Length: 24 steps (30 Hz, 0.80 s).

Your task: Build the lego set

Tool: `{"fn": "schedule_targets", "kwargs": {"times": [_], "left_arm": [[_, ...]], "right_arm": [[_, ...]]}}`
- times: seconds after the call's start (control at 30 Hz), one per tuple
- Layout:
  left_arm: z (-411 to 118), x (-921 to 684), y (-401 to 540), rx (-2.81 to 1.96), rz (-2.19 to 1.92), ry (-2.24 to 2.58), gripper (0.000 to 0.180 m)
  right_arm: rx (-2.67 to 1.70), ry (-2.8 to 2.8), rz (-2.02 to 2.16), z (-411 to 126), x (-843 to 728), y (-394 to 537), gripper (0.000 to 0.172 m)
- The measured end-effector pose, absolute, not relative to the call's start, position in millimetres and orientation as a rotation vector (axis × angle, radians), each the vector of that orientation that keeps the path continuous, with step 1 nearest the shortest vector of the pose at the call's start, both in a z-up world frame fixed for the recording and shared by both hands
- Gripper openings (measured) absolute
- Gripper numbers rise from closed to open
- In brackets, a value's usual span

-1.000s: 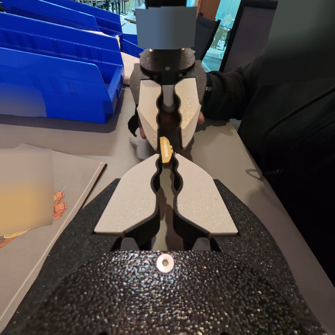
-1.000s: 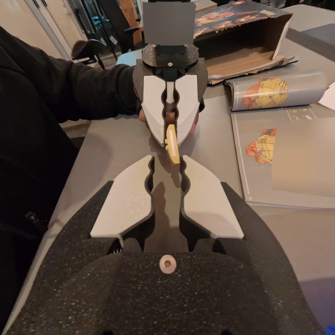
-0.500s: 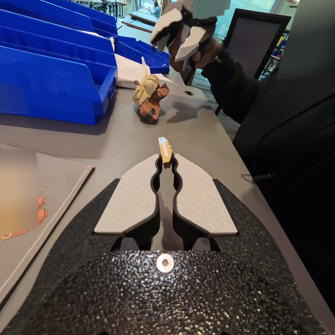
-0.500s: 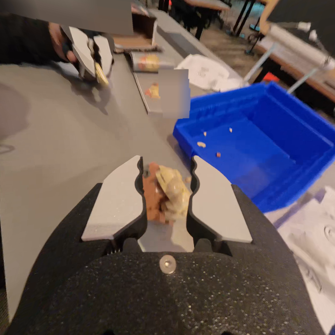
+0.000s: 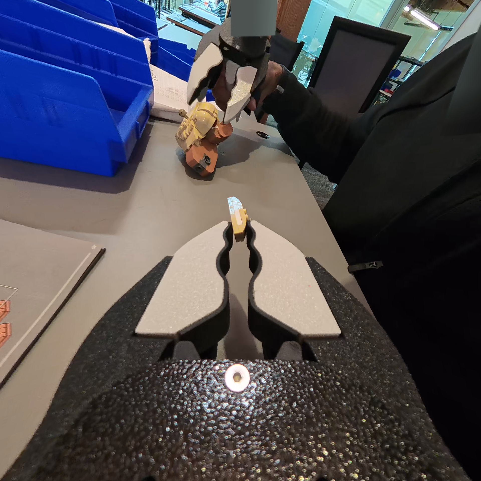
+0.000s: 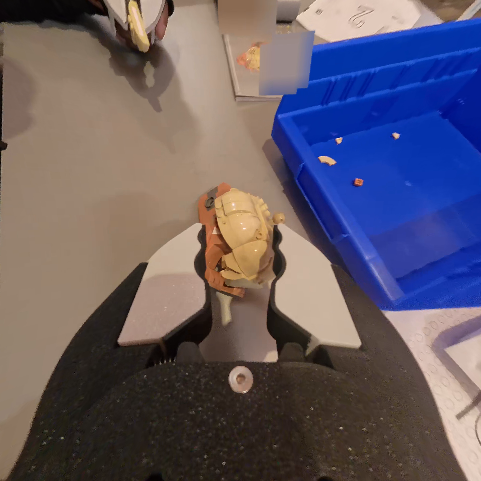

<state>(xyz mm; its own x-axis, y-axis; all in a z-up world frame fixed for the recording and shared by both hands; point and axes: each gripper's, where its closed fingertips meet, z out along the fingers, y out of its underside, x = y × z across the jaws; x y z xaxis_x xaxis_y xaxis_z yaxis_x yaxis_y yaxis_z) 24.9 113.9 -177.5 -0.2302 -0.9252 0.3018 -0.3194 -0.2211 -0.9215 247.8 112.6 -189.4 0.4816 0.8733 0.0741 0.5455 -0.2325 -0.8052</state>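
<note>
My left gripper (image 5: 238, 227) is shut on a small tan brick piece (image 5: 237, 221), which stands upright between the fingertips above the grey table (image 5: 130, 208). It also shows at the top of the right wrist view (image 6: 138, 26). A tan and brown brick figure (image 5: 197, 135) lies on the table by the blue bins. My right gripper (image 6: 239, 226) is open and hangs over the figure (image 6: 242, 234), which shows between its fingers. In the left wrist view the right gripper (image 5: 208, 110) has its tips just above the figure and does not clamp it.
Blue bins (image 5: 65, 104) stand along the table's left; the nearest bin (image 6: 390, 208) holds a few loose small pieces. A grey booklet (image 5: 39, 273) lies at the near left. White papers (image 6: 429, 364) lie behind the bin. A person's dark sleeve (image 5: 338, 130) is at the right. The grippers' ends are close to 25 centimeters from one another.
My right gripper opened, left the tan piece with the left gripper, swung over to the brick figure and has come down closer over it. My left gripper kept its hold on the tan piece.
</note>
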Motion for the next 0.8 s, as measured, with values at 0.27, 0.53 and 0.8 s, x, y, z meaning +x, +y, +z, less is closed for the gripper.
{"fn": "schedule_targets", "kwargs": {"times": [0.27,0.53,0.8], "left_arm": [[-177.7,24.9,113.7,-1.582,-1.577,1.444,0.009],[-177.2,28.2,108.9,-1.657,-1.672,1.385,0.009],[-175.1,29.6,102.7,-1.704,-1.764,1.333,0.009]], "right_arm": [[-2.023,-1.008,0.505,-191.0,222.8,116.7,0.039],[-2.037,-0.76,0.721,-185.9,136.2,115.3,0.038],[-1.965,-0.809,0.797,-184.6,97.5,109.2,0.037]]}}
